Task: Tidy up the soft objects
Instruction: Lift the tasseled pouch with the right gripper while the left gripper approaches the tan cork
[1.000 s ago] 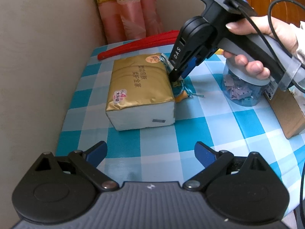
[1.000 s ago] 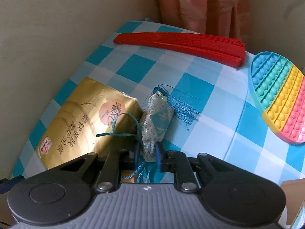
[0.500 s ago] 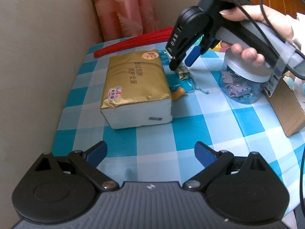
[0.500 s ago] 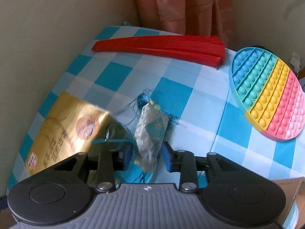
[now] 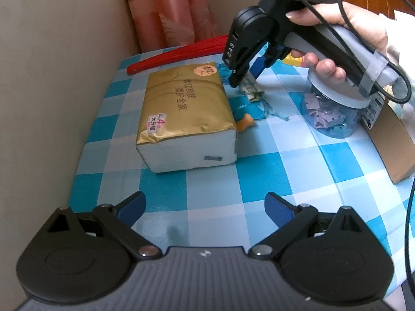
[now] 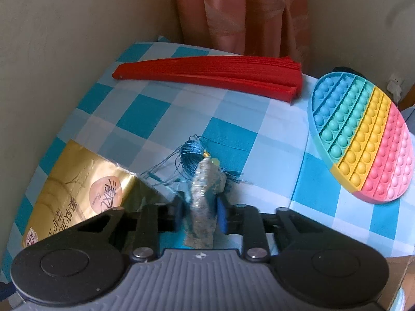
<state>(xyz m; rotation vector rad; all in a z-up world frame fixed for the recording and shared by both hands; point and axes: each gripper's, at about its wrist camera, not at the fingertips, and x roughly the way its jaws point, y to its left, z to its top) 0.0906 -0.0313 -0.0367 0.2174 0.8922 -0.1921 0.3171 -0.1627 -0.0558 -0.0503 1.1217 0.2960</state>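
Tissue pack (image 5: 185,114) left of sachet (image 6: 203,202); fan (image 6: 215,75) behind both, jar (image 5: 337,108) right

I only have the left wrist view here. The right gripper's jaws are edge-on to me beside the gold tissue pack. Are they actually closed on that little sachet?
Observer: Yes. In the right wrist view the right gripper has just been closing, and its pads press on the brocade sachet.
Operator: Where is its tassel?
Observer: The blue tassel fans out beyond the sachet's far end, over the checked tablecloth.
Operator: What hides behind the gripper?
Observer: A rainbow pop-it mat lies right of the red folded fan.
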